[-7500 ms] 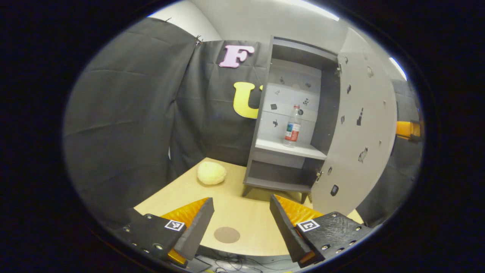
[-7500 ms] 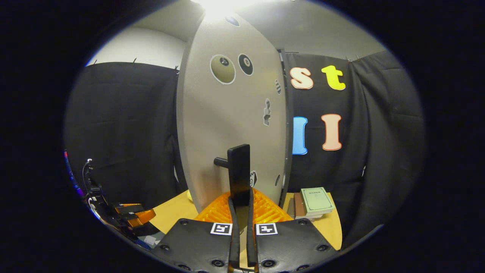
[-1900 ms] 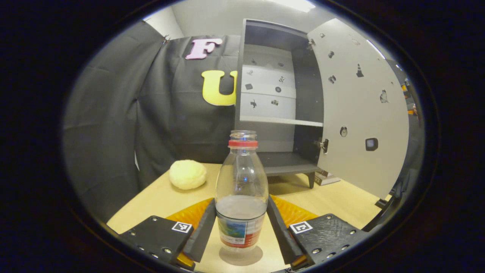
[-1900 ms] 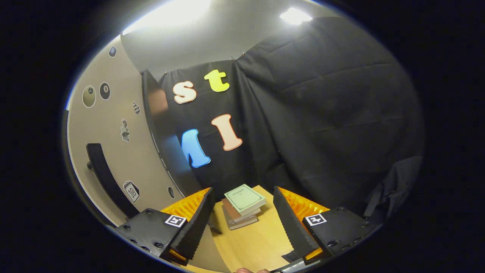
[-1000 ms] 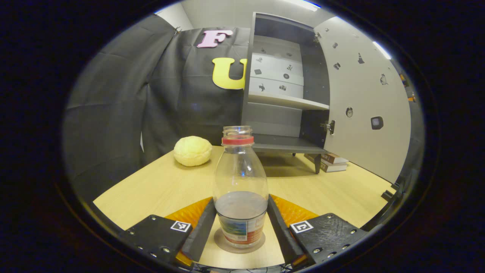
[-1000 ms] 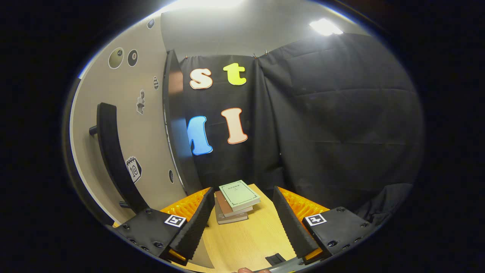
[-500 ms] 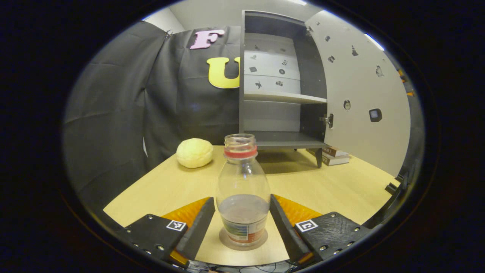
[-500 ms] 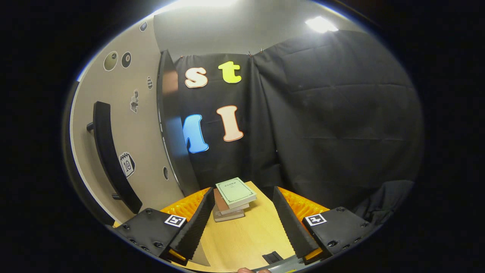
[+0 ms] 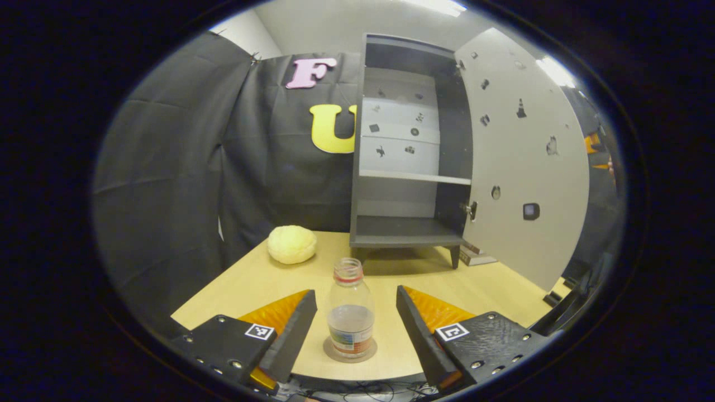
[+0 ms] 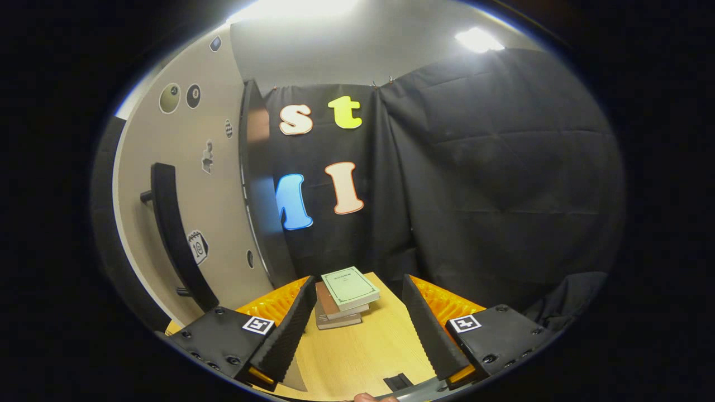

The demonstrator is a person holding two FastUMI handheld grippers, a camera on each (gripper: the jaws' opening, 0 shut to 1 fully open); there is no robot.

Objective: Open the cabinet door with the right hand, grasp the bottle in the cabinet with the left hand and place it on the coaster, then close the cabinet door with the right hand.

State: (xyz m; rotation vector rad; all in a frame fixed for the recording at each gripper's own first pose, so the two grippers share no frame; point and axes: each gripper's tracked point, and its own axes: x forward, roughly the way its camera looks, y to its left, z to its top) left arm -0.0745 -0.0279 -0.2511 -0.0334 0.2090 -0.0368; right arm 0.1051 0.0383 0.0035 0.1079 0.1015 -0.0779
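Observation:
A clear plastic bottle [image 9: 350, 316] with a red neck ring and some water stands upright on the round brown coaster [image 9: 332, 353] near the table's front edge. My left gripper [image 9: 354, 330] is open, its fingers on either side of the bottle and apart from it. Behind, the grey cabinet [image 9: 410, 151] stands with its door [image 9: 522, 162] swung wide to the right and bare shelves. In the right gripper view the door's outer face [image 10: 184, 190] with its dark bar handle [image 10: 173, 234] is at the left. My right gripper [image 10: 356, 329] is open, holding nothing.
A pale yellow round lump [image 9: 291, 244] lies on the wooden table [image 9: 503, 287] left of the cabinet. A stack of books [image 10: 343, 296] sits on the table by the cabinet's right side, ahead of my right gripper. Black cloth walls close in the booth.
My left gripper has let go of the bottle and drawn back from it; the bottle stays on the coaster. The right gripper has barely shifted.

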